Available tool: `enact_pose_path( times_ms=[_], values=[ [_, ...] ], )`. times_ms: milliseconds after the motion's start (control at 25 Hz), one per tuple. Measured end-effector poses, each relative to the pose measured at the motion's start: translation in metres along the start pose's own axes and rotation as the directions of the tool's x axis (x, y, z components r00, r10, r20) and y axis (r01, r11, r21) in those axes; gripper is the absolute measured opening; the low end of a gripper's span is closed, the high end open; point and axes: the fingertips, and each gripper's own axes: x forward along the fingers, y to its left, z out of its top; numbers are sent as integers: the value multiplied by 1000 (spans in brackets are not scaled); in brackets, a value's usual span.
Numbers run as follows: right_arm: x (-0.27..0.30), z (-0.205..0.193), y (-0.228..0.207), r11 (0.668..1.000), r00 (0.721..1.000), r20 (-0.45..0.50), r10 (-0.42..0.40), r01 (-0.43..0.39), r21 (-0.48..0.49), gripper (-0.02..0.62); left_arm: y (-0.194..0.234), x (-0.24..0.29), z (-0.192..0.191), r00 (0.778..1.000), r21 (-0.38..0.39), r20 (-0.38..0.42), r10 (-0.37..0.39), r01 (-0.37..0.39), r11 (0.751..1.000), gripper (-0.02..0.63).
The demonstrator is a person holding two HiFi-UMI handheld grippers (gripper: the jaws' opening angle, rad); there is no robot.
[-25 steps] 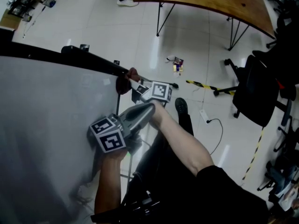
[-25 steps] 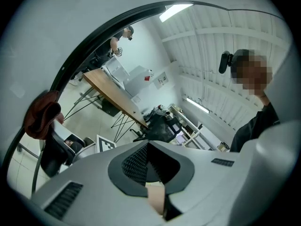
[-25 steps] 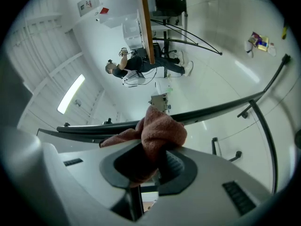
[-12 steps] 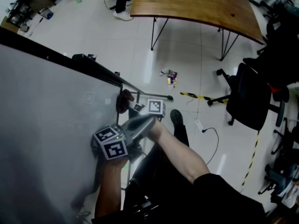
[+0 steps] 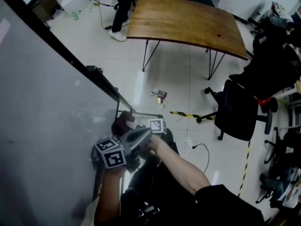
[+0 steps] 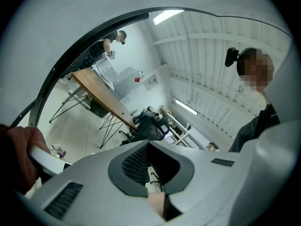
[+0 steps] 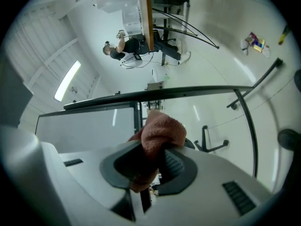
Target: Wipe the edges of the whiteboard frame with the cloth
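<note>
The whiteboard (image 5: 42, 117) fills the left of the head view, and its black frame (image 5: 70, 58) runs diagonally down to a corner near the grippers. My right gripper (image 5: 129, 126) is shut on a dark red cloth (image 5: 122, 122), which is pressed to the board's right edge just below that corner. In the right gripper view the cloth (image 7: 160, 133) bulges out of the jaws of the right gripper (image 7: 153, 161), below the frame bar (image 7: 164, 92). My left gripper (image 5: 123, 150) sits just below and left of it, beside the board. Its jaws (image 6: 153, 159) stand slightly open, with nothing between them.
A wooden table (image 5: 188, 20) on thin metal legs stands beyond the board, and a person (image 5: 121, 4) stands at its far left. A black office chair (image 5: 240, 109) is on the right. Small packets (image 5: 161, 97), striped tape (image 5: 181, 114) and a cable (image 5: 200, 147) lie on the white floor.
The head view has swung so the board's frame now runs more steeply. The right gripper and the cloth have slid from the frame's corner to just below it. The left gripper stayed close.
</note>
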Motion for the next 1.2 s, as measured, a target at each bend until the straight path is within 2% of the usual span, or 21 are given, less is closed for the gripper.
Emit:
enact_pose_path(
  times_ms=[120,240,360,480,640,840,1080,1200],
  values=[
    [-30,14,21,997,999,23,-22,24,-79,94,-13,5,9,998,-4,44,-51,51,999,-3],
    [-54,33,57,989,997,74,4,7,-145,94,-24,4,16,995,27,68,-75,73,997,-3],
    [-72,54,92,977,992,112,60,-35,-211,94,-33,0,31,991,77,115,-72,64,995,-5],
    [-87,64,125,954,989,105,102,-67,-294,94,-49,-7,48,982,118,183,-53,32,992,-3],
    [-108,68,185,896,988,59,143,-104,-431,94,-79,-9,70,959,125,284,-25,-11,992,-5],
    [-140,75,252,799,984,-22,175,-155,-581,94,-118,16,84,934,144,354,-39,-13,990,-5],
    [-172,75,300,721,975,-93,201,-211,-660,94,-145,45,88,917,167,397,-28,-42,985,-5],
    [-185,68,310,708,970,-132,206,-241,-664,94,-153,55,83,908,160,419,-10,-63,985,-5]
  ],
)
